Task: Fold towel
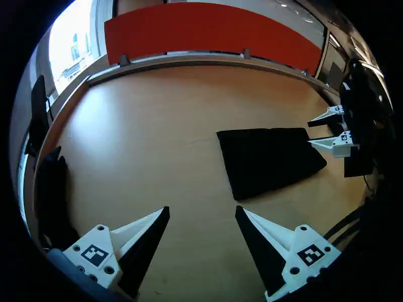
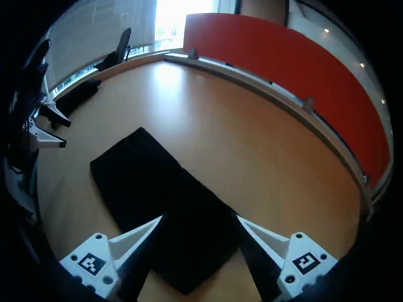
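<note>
Looking at the towel [image 1: 269, 161] lying flat on the table [image 1: 151, 141], well right of centre, a dark rectangle, seemingly doubled already. Holding the left gripper [image 1: 201, 209] wide open, short of the near edge, pinching nothing. Hovering the right gripper [image 2: 199, 216] wide open over one short end, likewise gripping nothing. Judging the cloth as light, limp and unbreakable, probably sliding on smooth wood and sagging when lifted. Favouring pinching the two corners of one short end, catching every layer, not grabbing mid-cloth.
</note>
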### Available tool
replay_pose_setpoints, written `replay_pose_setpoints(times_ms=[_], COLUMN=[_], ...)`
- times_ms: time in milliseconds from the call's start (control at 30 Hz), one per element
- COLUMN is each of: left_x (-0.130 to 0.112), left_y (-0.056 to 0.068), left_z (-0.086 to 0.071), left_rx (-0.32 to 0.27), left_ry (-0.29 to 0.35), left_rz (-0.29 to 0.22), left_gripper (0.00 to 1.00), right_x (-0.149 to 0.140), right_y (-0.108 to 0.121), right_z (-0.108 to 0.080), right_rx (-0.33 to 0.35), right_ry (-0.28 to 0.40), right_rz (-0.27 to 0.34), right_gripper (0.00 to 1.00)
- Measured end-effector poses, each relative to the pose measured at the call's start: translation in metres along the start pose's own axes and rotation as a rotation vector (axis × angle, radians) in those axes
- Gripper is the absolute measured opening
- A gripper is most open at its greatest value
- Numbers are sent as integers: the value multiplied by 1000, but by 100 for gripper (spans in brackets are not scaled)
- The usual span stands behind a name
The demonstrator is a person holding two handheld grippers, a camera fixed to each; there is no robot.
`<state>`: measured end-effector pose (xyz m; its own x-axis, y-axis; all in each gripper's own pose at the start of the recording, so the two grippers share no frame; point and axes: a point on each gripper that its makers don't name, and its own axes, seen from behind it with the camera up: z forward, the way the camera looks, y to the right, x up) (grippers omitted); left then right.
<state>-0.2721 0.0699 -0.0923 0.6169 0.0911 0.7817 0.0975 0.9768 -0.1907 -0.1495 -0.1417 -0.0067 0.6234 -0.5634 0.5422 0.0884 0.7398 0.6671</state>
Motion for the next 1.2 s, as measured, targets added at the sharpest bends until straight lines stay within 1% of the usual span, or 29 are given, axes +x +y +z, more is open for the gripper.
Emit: replay_pose_setpoints(times_ms=[300,667,967,1200], left_x=[-3,-5,-2,-4], left_y=[5,6,6,6], left_z=[-3,-6,-7,-7], left_rx=[-3,-5,-4,-2], left_ry=[-1,-3,0,-1], left_rz=[4,6,12,10], left_gripper=[97,97,97,97], right_x=[-26,-53,-60,-72], right_y=[0,-2,-4,-9], right_z=[-20,-36,-39,-38], right_rx=[-13,-17,-13,-4], right_ry=[-8,-22,-23,-39], right_rz=[25,42,45,53], right_gripper=[94,94,94,94])
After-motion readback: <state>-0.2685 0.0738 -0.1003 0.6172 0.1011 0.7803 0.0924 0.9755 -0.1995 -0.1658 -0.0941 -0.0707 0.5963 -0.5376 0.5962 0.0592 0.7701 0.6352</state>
